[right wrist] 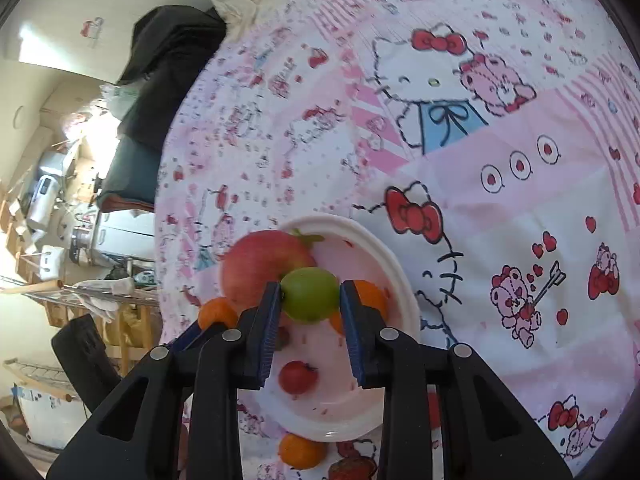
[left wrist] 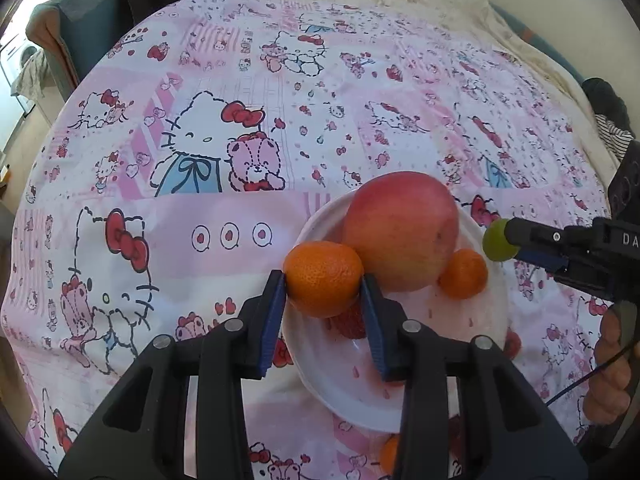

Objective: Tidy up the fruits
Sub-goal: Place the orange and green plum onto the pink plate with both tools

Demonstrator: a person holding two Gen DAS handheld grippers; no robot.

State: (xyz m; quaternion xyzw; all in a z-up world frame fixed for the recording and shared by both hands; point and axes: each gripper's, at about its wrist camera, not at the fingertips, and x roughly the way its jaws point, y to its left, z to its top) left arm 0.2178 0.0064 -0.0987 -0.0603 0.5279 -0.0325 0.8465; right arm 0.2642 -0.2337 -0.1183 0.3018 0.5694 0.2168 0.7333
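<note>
Gripper [left wrist: 324, 294] over half-hidden strawberry [left wrist: 347, 322]

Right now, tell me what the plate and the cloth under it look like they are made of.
The plate looks like glossy white plastic or melamine, possibly glazed ceramic: its smooth rim catches highlights and faint red drop marks are printed inside. The cloth looks like soft matte woven cotton: it wrinkles and carries a printed cartoon cat pattern.

white plate [left wrist: 320, 364]: on the bed, holds the fruit | red apple [left wrist: 400, 232]: largest, on plate | mandarin [left wrist: 324, 278]: clamped above plate rim | smaller mandarin [left wrist: 464, 274]: against apple | green lime [right wrist: 310, 294]: clamped over plate | small tomato [right wrist: 298, 377]: on plate | another mandarin [right wrist: 302, 451]: on bed beside plate
</note>
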